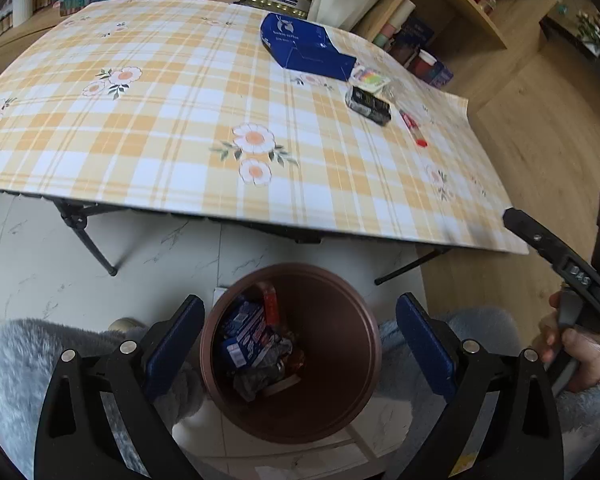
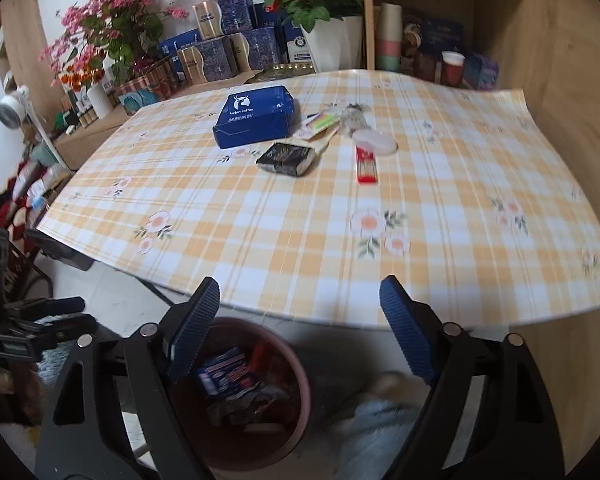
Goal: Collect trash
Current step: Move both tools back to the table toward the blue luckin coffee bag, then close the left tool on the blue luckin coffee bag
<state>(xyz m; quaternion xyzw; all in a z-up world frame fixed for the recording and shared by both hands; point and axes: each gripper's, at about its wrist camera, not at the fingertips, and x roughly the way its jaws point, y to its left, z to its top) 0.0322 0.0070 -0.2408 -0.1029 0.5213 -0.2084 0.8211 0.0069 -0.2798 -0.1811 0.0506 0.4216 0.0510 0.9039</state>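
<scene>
A brown round bin stands on the floor below the table's near edge, with blue packets and crumpled wrappers inside; it also shows in the right wrist view. My left gripper is open and empty right above the bin. My right gripper is open and empty over the table's near edge. On the table lie a blue coffee box, a black packet, a red packet, a white lid and colourful wrappers.
The checked tablecloth covers a folding table. Flower pots, boxes and a wooden shelf stand behind it. The right gripper's body shows at the right edge of the left wrist view.
</scene>
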